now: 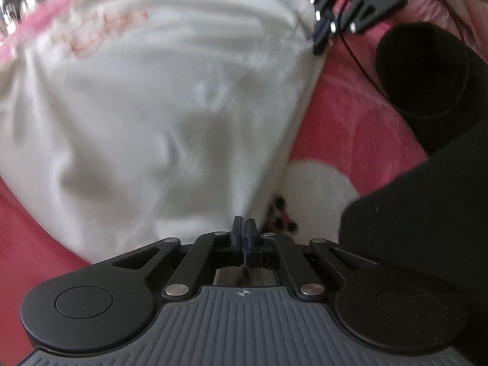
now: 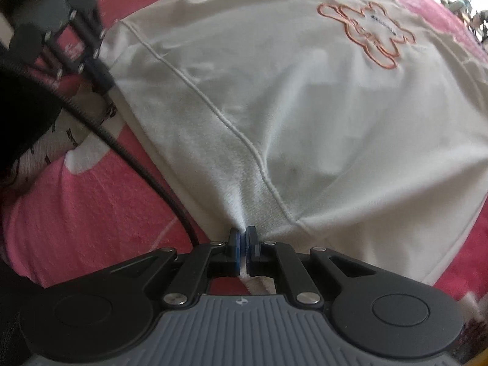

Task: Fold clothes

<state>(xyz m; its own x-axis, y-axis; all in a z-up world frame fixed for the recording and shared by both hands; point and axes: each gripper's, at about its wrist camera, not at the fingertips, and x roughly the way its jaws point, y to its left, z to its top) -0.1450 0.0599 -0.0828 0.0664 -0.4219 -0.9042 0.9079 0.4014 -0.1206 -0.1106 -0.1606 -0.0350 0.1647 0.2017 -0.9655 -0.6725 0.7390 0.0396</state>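
Both your grippers, left and right, pinch the sweatshirt hem; uneven pulling could slip it free.

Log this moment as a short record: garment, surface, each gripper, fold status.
garment: white sweatshirt, orange flower outline on the front
surface: pink blanket with white patches
left gripper: shut on the sweatshirt's edge
right gripper: shut on the ribbed hem
fold status: spread out, no fold visible
image quality: left wrist view blurred
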